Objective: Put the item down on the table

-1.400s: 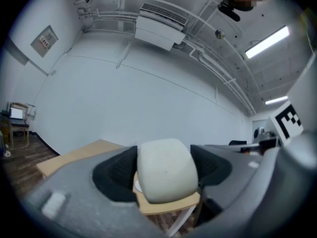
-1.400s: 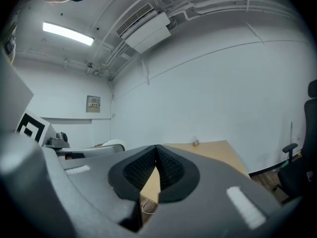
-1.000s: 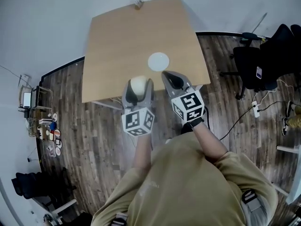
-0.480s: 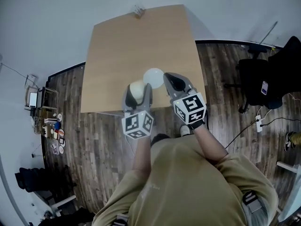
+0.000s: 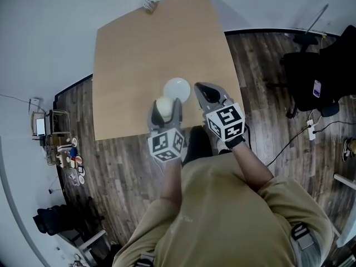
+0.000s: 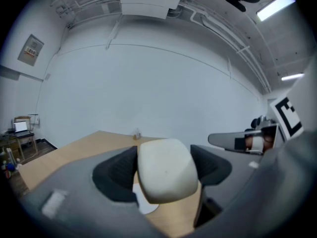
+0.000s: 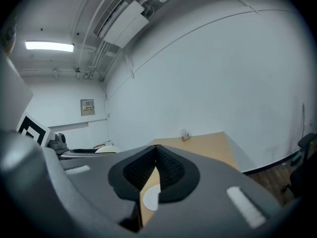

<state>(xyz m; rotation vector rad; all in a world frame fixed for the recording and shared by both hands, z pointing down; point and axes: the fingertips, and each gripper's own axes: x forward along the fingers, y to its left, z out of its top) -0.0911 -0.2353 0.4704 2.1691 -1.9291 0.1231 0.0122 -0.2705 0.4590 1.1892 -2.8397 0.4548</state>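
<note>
My left gripper [image 5: 165,111] is shut on a cream rounded item [image 5: 163,105], held above the near edge of the wooden table [image 5: 133,54]. In the left gripper view the cream item [image 6: 166,168] fills the gap between the two dark pads. A white round plate [image 5: 177,88] lies on the table just beyond both grippers. My right gripper [image 5: 203,92] hovers to the right of the plate, its jaws closed with nothing between them. Through the right gripper view, the closed right gripper [image 7: 155,168] shows a sliver of plate [image 7: 151,199] beneath.
A small object [image 5: 149,4] stands at the table's far edge. Black office chairs [image 5: 317,77] and cables sit on the wood floor to the right. Shelves with small items [image 5: 61,154] stand on the left.
The table and plate have shifted toward me in the head view. Both grippers now reach over the table's near edge, next to the plate. The left keeps its hold on the cream item.
</note>
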